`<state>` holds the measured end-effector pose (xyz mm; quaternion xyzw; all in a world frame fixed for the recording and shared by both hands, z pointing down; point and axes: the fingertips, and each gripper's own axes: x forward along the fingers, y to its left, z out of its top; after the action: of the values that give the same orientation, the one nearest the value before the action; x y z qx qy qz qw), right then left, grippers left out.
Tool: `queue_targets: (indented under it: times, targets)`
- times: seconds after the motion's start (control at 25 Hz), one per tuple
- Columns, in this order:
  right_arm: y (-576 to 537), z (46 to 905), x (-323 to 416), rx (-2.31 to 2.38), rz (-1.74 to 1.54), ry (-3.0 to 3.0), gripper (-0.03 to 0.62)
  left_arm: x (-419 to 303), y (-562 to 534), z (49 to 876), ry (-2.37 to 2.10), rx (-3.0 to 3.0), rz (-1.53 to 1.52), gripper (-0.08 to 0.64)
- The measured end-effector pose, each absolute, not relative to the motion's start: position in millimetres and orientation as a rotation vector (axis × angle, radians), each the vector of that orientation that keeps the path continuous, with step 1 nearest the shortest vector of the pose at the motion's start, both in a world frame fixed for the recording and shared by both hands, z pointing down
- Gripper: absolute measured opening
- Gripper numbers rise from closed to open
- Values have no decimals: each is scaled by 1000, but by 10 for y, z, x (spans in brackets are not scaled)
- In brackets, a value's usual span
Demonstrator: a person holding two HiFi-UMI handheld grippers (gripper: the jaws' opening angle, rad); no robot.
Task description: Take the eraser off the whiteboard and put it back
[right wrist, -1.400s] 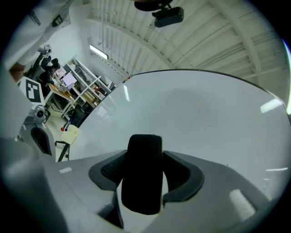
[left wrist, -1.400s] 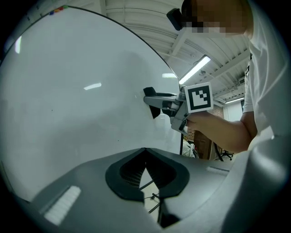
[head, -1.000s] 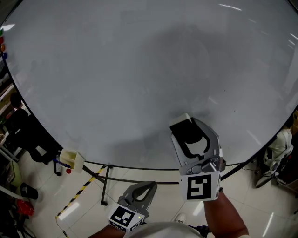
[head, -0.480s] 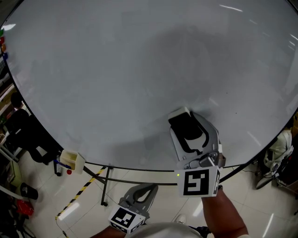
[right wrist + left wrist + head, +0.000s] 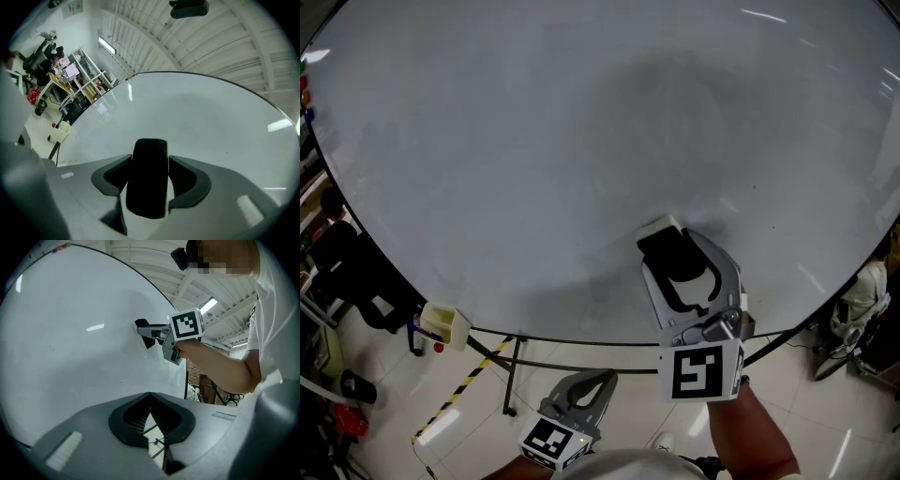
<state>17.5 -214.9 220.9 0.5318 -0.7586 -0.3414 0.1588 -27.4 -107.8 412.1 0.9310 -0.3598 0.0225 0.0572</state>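
Note:
A large whiteboard (image 5: pixel 534 141) fills the head view. My right gripper (image 5: pixel 667 246) is shut on a black eraser (image 5: pixel 664 251) with a white backing, held at the board's lower right. In the left gripper view the eraser (image 5: pixel 143 330) appears to rest against the board surface. In the right gripper view the eraser (image 5: pixel 149 183) stands upright, clamped between the jaws of the right gripper (image 5: pixel 150 160), with the whiteboard (image 5: pixel 197 122) just ahead. My left gripper (image 5: pixel 602 377) hangs low below the board, jaws together and empty. In its own view the left gripper (image 5: pixel 150 394) is also closed.
A cream marker holder (image 5: pixel 443 322) hangs at the board's lower left edge. The board's stand legs (image 5: pixel 511 370) and yellow-black floor tape (image 5: pixel 459 389) lie below. Coloured magnets (image 5: pixel 305 89) sit at the far left. Shelves (image 5: pixel 79 75) stand left of the board.
The right gripper with the eraser has edged slightly up and left along the board. The left gripper has stayed where it was.

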Motion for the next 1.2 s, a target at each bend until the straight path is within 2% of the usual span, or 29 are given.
queue_targets:
  times: [0.32,0.56,0.64,0.72,0.8,1.2]
  targets:
    - [-1882,2331,270,1504,-953,-2202,230,-244,-1052,4115,-1086,2822,64,17]
    - [-1777,2505,356,1494,-902,-2219,175,-215,-1055,4133,-1083,2831,83,17]
    - [-1748,2540,380,1492,-893,-2223,135,-185,-1043,4119,-1075,2835,86,17]
    - [-1720,2580,407,1491,-876,-2228,49,-153,-1029,4119,-1068,2834,88,17]
    - [-1689,2616,426,1487,-858,-2244,2,-129,-1016,4129,-1063,2835,93,17]
    - [-1543,2778,524,1494,-697,-2444,2,-100,-1007,4101,-1089,2870,101,17]
